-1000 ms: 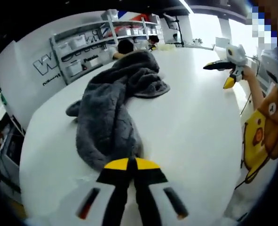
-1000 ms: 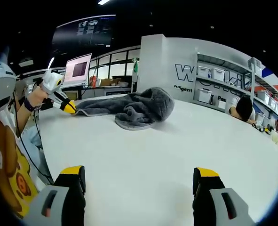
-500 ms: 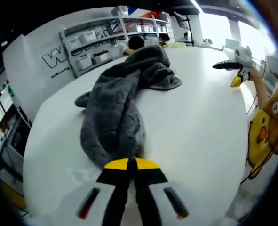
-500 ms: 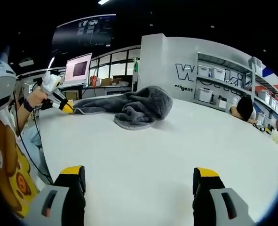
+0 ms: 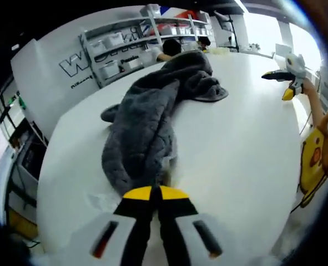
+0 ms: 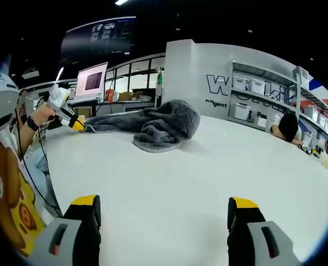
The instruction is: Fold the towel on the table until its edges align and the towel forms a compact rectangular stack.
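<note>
A fluffy grey towel (image 5: 144, 133) lies bunched in a long strip across the white table (image 5: 241, 160). My left gripper (image 5: 155, 193) is shut on the towel's near end, yellow tips pressed together. In the right gripper view the same towel (image 6: 161, 124) sits heaped mid-table, and the left gripper (image 6: 79, 126), held in a hand, pinches its stretched-out corner at the table's left edge. My right gripper (image 6: 165, 204) stands open low over bare table (image 6: 208, 177), well short of the towel. From the left gripper view, the right gripper (image 5: 280, 86) hovers open at the far right, apart from the towel.
Shelves with white bins (image 6: 258, 102) line a white lettered wall behind the table. A person (image 6: 288, 127) leans on the table's far edge. A lit monitor (image 6: 91, 82) stands beyond the left edge. A yellow sleeve (image 5: 313, 160) shows at the right.
The left gripper has pulled the towel's end towards the table's left edge, and the strip has stretched and slid slightly with it. The right gripper has stayed still and open.
</note>
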